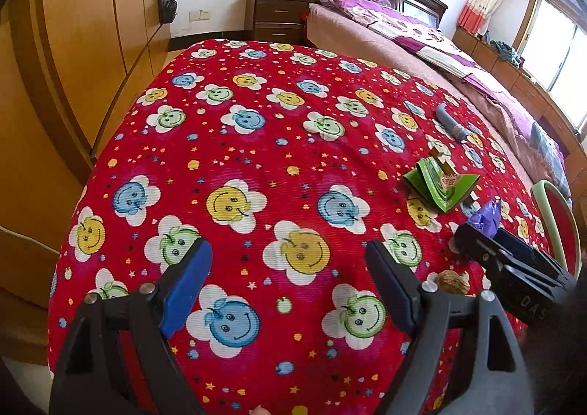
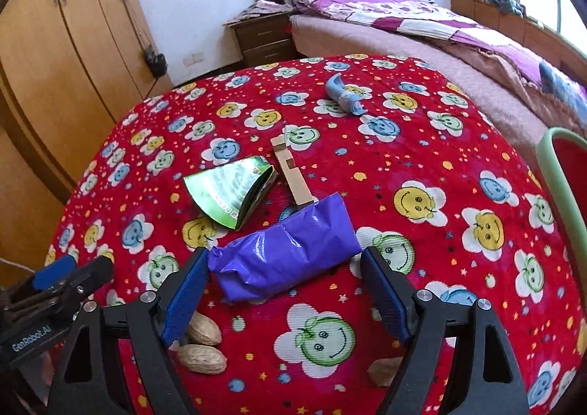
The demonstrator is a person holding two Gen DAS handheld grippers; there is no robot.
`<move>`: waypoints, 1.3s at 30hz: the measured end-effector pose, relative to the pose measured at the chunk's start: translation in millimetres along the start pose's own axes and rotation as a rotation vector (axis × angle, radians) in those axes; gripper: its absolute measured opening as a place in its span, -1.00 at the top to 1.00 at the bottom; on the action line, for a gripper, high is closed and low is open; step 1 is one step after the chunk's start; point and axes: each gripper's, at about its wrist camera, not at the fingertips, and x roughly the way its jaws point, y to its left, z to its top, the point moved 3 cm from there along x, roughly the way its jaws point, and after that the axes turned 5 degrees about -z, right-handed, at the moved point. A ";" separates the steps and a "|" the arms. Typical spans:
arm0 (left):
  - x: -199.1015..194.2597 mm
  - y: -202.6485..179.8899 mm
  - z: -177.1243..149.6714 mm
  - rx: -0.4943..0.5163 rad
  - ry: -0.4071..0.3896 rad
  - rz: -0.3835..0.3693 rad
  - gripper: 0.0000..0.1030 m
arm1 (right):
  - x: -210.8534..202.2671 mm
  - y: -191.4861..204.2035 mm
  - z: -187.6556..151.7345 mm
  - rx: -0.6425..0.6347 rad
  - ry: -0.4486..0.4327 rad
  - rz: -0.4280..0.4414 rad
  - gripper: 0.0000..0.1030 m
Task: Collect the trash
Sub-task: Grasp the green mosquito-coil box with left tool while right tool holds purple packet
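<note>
We find the left half of the table point(image 1: 227, 143), out to its far-left corner and left edge, bare of objects and open to passage. Toward the right edge, obstacles cluster: the green folded carton point(image 2: 234, 191), the cardboard strip point(image 2: 291, 173) just beside it, and the purple bag point(image 2: 286, 257) touching the strip's near end. The grey plastic piece point(image 2: 346, 96) lies well apart, near the far edge. At the near edge, nut shells point(image 2: 203, 345) sit by the bag. We note a chair back point(image 2: 561, 173) standing off the right edge, and the wardrobe point(image 1: 73, 48) bordering the left side.
</note>
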 end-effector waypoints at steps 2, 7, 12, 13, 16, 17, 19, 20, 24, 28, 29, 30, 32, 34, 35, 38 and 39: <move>0.4 -2.5 0.0 0.005 0.003 -0.008 -0.65 | -1.1 -3.5 -0.5 0.004 0.002 0.017 -0.62; 3.4 -11.6 1.2 0.014 0.015 -0.026 -0.65 | -4.3 -13.2 -1.4 0.021 -0.008 0.026 -0.43; 8.7 -26.1 6.7 0.038 0.035 -0.049 -0.65 | -13.9 -37.9 -2.6 0.075 -0.032 -0.011 -0.41; 9.7 -31.8 8.7 0.050 0.038 -0.055 -0.65 | -16.5 -45.1 -2.8 0.095 -0.039 -0.015 -0.41; 14.3 -51.4 15.9 0.098 0.050 -0.084 -0.69 | -26.2 -72.7 -3.8 0.166 -0.060 -0.018 -0.41; 17.2 -62.0 18.8 0.124 0.056 -0.096 -0.73 | -28.4 -79.1 -3.9 0.181 -0.065 -0.020 -0.41; 22.1 -76.8 21.9 0.162 0.064 -0.114 -0.82 | -32.8 -94.4 -5.3 0.219 -0.074 -0.024 -0.41; 26.3 -86.5 23.3 0.190 0.071 -0.123 -0.82 | -33.5 -100.7 -5.8 0.234 -0.076 -0.026 -0.41; 44.1 -117.7 28.3 0.284 0.090 -0.127 -0.82 | -34.9 -120.8 -11.2 0.286 -0.073 -0.023 -0.41; 63.0 -138.8 33.9 0.366 0.107 -0.116 -0.82 | -35.6 -128.2 -14.7 0.306 -0.073 -0.004 -0.41; 67.9 -142.6 35.7 0.379 0.109 -0.110 -0.82 | -36.8 -129.3 -15.0 0.307 -0.074 0.000 -0.41; 73.6 -143.5 37.5 0.388 0.114 -0.101 -0.82 | -36.7 -128.8 -15.1 0.308 -0.076 0.003 -0.41; 86.8 -143.0 40.5 0.395 0.137 -0.082 -0.88 | -36.9 -129.4 -15.4 0.310 -0.077 0.011 -0.41; 92.1 -137.6 44.2 0.363 0.142 -0.101 -0.97 | -36.8 -130.5 -16.2 0.313 -0.079 0.019 -0.41; 92.4 -135.3 46.1 0.351 0.137 -0.111 -0.97 | -36.4 -130.3 -16.2 0.314 -0.079 0.021 -0.41; 93.4 -134.5 46.6 0.362 0.161 -0.098 -0.97 | -36.8 -130.7 -16.9 0.317 -0.081 0.025 -0.41; 94.1 -134.9 47.8 0.357 0.180 -0.094 -0.97 | -37.0 -130.5 -16.9 0.318 -0.082 0.025 -0.41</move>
